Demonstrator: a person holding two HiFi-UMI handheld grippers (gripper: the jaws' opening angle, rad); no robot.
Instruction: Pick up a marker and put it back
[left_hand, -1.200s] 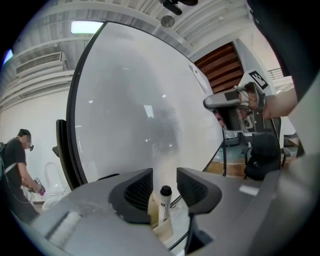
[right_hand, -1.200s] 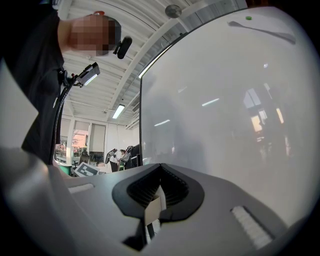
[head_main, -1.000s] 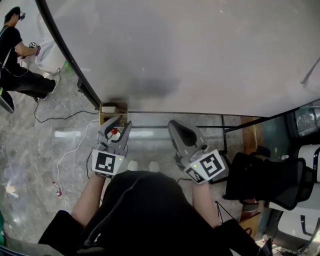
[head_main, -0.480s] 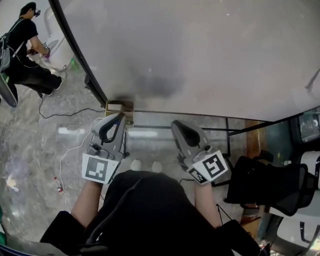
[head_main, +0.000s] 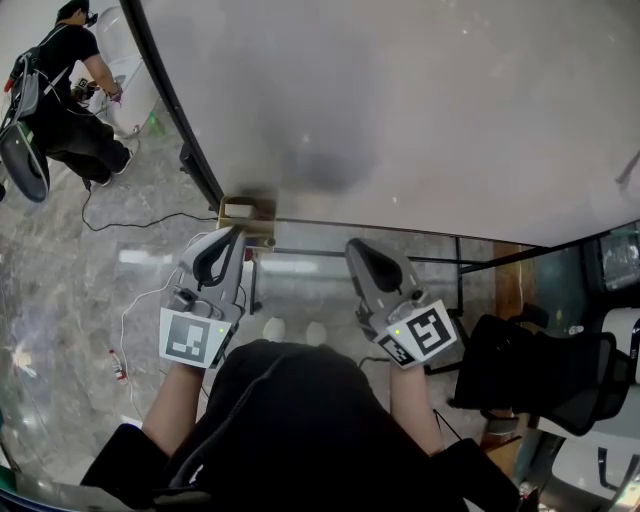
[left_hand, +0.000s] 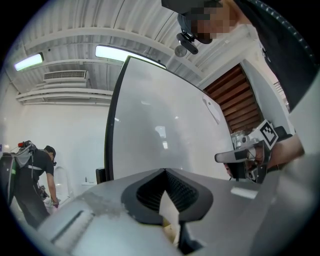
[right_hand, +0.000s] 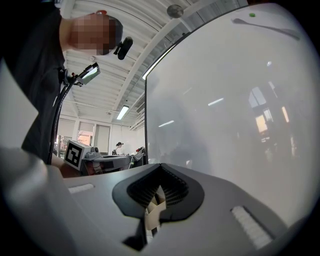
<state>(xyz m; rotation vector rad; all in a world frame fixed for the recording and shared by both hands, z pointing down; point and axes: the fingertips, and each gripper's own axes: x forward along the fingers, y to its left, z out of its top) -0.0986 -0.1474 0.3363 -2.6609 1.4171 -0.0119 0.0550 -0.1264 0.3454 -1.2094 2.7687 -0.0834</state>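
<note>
We cannot tell what lies in the wooden box (head_main: 262, 207) at the foot of the whiteboard (head_main: 400, 100) — the tip of the left gripper (head_main: 237, 232) covers part of it. The whiteboard runs off the top edge, and the office chair (head_main: 540, 365) off the right.

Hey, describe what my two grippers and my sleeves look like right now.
The left gripper and right gripper are both grey plastic, with tapering jaws lined by black ribbed pads. Each carries a white cube printed with black square markers. The person wears a black top that leaves the forearms uncovered.
</note>
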